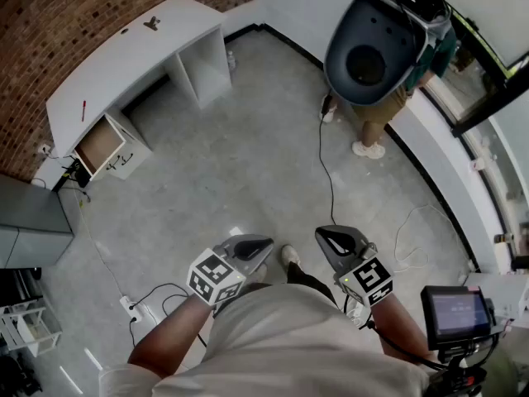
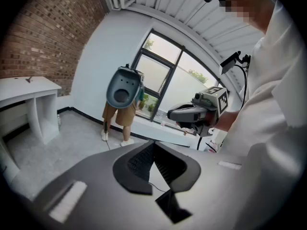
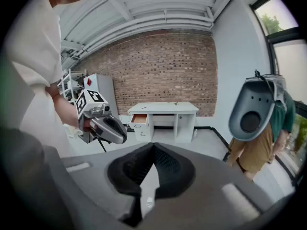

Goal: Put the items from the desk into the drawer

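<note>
A white desk (image 1: 132,56) stands far off against the brick wall, and its drawer (image 1: 99,145) is pulled open. On the desktop lie a red pen (image 1: 83,110) and a small dark item (image 1: 151,23). In the right gripper view the desk (image 3: 163,108) and open drawer (image 3: 139,119) show small and distant. My left gripper (image 1: 261,244) and right gripper (image 1: 325,237) are held close to my body, well away from the desk. Both are shut with nothing between the jaws. The left gripper (image 2: 153,145) faces the window; the right gripper (image 3: 153,147) faces the desk.
A person (image 1: 380,52) with a large grey device over the head stands near the window wall. Cables (image 1: 324,151) trail across the grey floor, with a power strip (image 1: 131,308) at my left. A camera screen on a tripod (image 1: 455,317) stands at my right. Shelving (image 1: 21,325) is at far left.
</note>
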The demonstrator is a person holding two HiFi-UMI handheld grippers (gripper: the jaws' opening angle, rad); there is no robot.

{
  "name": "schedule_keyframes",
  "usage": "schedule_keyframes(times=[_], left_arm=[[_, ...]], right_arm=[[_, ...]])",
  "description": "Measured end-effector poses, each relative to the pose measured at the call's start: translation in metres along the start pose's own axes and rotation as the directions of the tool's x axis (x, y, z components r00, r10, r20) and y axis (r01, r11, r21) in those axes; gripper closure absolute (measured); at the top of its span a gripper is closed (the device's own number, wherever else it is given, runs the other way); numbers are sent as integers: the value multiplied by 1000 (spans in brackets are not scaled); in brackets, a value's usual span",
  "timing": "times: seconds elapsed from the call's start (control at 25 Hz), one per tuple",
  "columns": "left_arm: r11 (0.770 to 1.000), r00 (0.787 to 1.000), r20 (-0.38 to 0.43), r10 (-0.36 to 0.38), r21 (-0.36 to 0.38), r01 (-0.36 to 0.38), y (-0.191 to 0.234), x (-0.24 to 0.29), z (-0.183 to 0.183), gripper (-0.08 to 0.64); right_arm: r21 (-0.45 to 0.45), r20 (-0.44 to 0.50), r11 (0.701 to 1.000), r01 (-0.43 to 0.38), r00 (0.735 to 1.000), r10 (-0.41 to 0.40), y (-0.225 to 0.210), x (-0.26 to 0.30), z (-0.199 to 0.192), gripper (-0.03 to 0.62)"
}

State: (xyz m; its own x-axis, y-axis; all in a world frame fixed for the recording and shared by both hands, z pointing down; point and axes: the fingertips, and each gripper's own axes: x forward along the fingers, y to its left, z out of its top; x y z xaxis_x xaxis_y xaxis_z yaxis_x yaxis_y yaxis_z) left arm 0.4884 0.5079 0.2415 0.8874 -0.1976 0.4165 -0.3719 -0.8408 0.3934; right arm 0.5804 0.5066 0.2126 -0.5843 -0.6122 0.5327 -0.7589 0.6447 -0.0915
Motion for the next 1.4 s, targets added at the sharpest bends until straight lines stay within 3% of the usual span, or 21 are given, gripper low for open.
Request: schedule_keyframes(times=[0.24,0.32,0.48,0.72,0.92,1.08,1.2,1.4], left_arm=[[992,989,89,117,-61,-111,-18,24,45,554],[980,977,100,190,-71,-184,-8,15,48,552],[937,934,125,336,-149,-317,27,-27,38,553],[866,853,193,484,-245,-436,102,-103,26,552],[846,809,269,523,-278,-454,185,-188,13,544],[846,804,279,526,-268,-461,236,-249,-3,521],[843,804,262,534,-242,-481,269,-283,-13,512],[796,758,258,599,-291,-530,345,-351,-4,512]], right_arm=[[-72,54,990,-122,991,126,-53,2,25,591],[-93,51,981,-173,983,178,-59,20,31,591],[-144,35,946,-291,954,299,-38,71,52,591],[-253,-7,884,-393,915,405,9,169,104,591],[-283,-12,871,-402,909,416,59,263,157,590],[-322,-20,844,-428,895,446,112,330,197,571],[-331,1,842,-426,892,452,139,366,218,545],[-324,-31,832,-450,884,466,170,434,263,514]])
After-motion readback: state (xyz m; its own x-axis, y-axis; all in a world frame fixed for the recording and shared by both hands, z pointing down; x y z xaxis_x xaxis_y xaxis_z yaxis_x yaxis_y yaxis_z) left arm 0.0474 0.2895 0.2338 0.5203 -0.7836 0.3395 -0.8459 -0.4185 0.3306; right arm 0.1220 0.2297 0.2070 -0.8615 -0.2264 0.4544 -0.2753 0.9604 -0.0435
